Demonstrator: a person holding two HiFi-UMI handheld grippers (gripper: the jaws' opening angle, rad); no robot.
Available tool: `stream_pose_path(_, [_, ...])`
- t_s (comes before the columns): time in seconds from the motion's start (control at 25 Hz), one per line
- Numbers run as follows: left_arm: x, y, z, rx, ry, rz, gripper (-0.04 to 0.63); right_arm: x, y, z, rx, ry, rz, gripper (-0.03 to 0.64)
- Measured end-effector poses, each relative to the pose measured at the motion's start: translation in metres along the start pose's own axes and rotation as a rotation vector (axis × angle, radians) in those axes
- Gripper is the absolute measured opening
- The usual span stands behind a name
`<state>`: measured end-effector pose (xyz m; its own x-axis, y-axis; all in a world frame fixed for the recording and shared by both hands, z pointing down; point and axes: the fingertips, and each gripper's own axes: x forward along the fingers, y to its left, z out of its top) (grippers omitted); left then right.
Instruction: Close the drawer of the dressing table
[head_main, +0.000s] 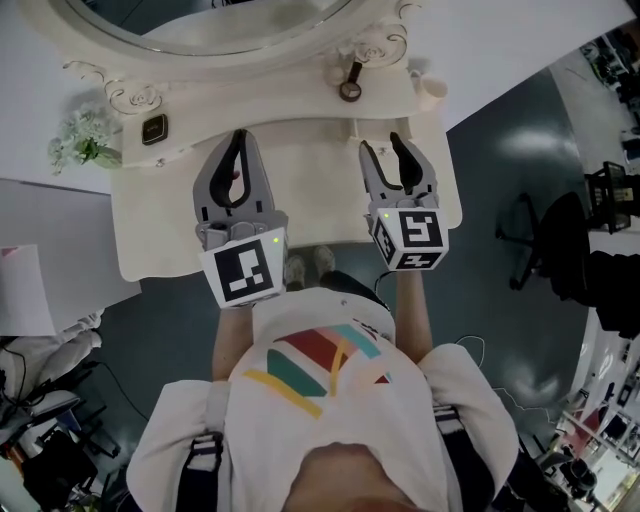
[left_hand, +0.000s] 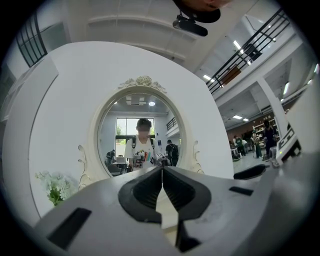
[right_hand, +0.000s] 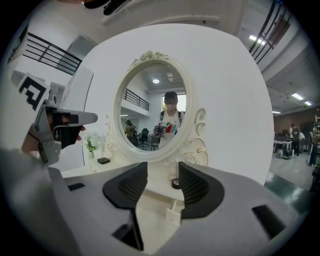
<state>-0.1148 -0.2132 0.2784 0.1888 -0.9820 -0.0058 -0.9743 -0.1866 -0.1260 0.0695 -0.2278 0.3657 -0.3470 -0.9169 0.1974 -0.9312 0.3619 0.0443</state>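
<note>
The cream dressing table (head_main: 300, 190) stands below me, its oval mirror (head_main: 240, 25) at the back. My left gripper (head_main: 238, 145) hovers over the left half of the tabletop with its jaws shut and nothing between them; in the left gripper view its tips (left_hand: 162, 172) meet in front of the mirror (left_hand: 142, 135). My right gripper (head_main: 383, 145) is over the right half, open and empty. Between and beyond its jaws (right_hand: 163, 172) a small white tab (right_hand: 172, 215) sticks out from the raised shelf's front. I cannot tell how any drawer stands.
A dark ring-shaped object (head_main: 350, 88) lies on the raised shelf under the mirror. At the table's left end are a small black box (head_main: 154, 129) and white flowers (head_main: 85, 140). A black office chair (head_main: 560, 240) stands on the floor to the right.
</note>
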Motion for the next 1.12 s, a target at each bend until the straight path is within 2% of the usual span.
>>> stream_pose_path(0.36, [0.005, -0.007, -0.006, 0.022, 0.013, -0.006, 0.009, 0.011, -0.034, -0.058, 0.106, 0.106, -0.045, 0.168])
stream_pose_path(0.68, [0.01, -0.012, -0.011, 0.032, 0.027, -0.008, 0.009, 0.025, -0.051, -0.112, 0.074, 0.23, -0.086, 0.167])
stream_pose_path(1.12, [0.014, -0.011, -0.02, 0.055, 0.051, 0.0, 0.008, 0.039, -0.069, -0.164, 0.077, 0.329, -0.133, 0.167])
